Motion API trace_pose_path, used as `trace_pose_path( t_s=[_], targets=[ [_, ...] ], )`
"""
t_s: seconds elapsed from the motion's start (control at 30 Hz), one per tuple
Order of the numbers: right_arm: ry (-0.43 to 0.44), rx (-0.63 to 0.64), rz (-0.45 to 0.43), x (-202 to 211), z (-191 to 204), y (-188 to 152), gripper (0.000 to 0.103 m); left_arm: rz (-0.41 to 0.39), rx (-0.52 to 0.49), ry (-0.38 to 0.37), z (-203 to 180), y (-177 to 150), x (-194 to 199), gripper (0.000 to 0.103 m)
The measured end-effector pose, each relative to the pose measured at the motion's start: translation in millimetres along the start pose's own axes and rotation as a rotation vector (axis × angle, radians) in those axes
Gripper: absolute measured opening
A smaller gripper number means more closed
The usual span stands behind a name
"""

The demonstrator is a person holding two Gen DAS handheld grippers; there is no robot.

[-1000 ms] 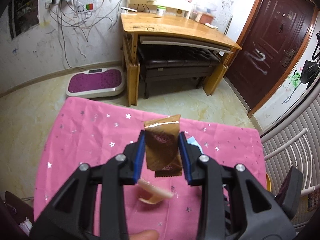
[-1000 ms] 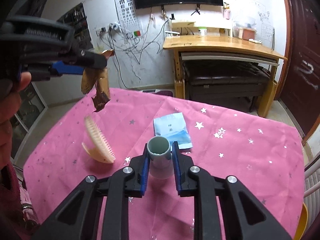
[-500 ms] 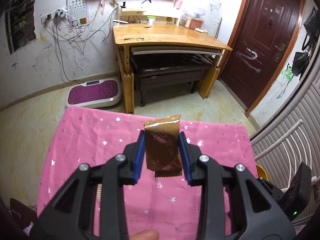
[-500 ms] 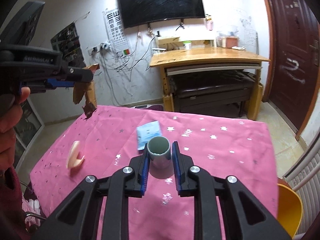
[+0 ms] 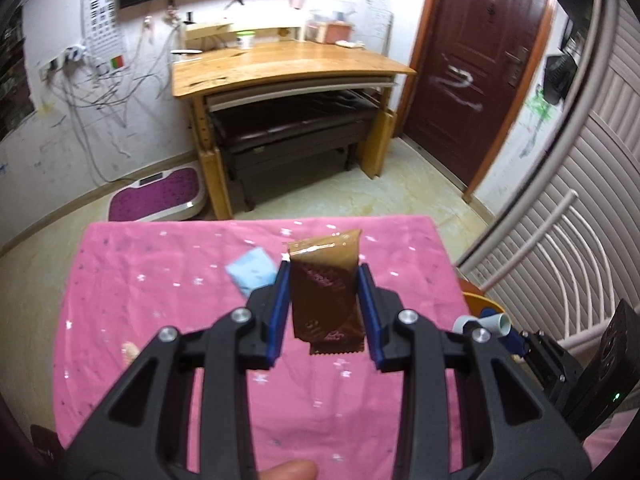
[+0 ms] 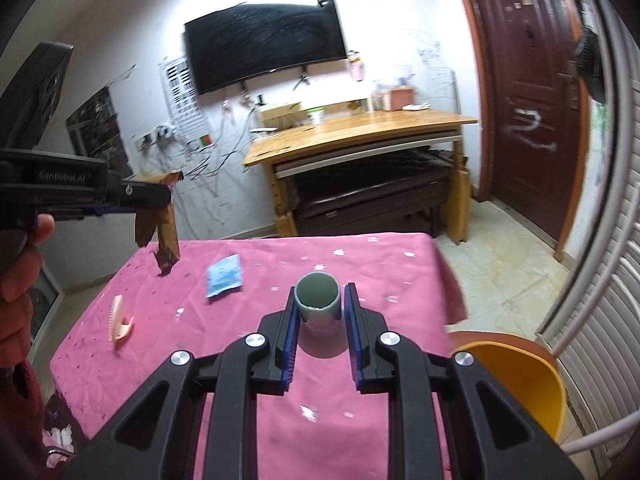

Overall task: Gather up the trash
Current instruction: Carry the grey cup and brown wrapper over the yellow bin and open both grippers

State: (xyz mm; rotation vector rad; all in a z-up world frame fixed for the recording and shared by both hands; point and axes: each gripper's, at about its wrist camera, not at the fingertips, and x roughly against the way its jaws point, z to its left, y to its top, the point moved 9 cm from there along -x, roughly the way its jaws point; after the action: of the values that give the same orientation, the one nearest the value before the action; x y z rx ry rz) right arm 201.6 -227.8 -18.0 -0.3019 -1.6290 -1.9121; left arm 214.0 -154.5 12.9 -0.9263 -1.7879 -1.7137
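Observation:
My left gripper [image 5: 324, 312] is shut on a brown snack wrapper [image 5: 326, 292] and holds it above the pink table [image 5: 160, 304]. From the right wrist view the left gripper [image 6: 132, 198] is at the left with the wrapper [image 6: 162, 232] hanging from it. My right gripper [image 6: 320, 320] is shut on a grey-green tube [image 6: 319, 296], held over the table's right part [image 6: 400, 264]. The tube [image 5: 490, 322] also shows at the right in the left wrist view. A light blue packet [image 6: 224, 280] and a peach comb [image 6: 118, 320] lie on the cloth.
A yellow bin [image 6: 516, 380] stands on the floor just off the table's right edge, next to a white slatted rail [image 6: 600, 320]. A wooden desk [image 6: 360, 136], a dark door [image 6: 532, 100] and a purple floor scale [image 5: 160, 200] lie beyond.
Both grippers have swung to the right with their loads. The yellow bin has come into the right wrist view. The packet and comb lie where they were.

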Motion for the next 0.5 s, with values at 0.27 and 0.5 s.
trace_pose_path(
  t_s=[0.27,0.5],
  targets=[
    [-0.072,-0.086,-0.065,36,-67,-7,0.016,0.024,-0.076,-0.040,-61,-7,-13,0.031],
    [-0.117,-0.171,-0.093,51,-119,-15,0.016,0.064,-0.120,-0.109,-111,-16,-33,0.031]
  ],
)
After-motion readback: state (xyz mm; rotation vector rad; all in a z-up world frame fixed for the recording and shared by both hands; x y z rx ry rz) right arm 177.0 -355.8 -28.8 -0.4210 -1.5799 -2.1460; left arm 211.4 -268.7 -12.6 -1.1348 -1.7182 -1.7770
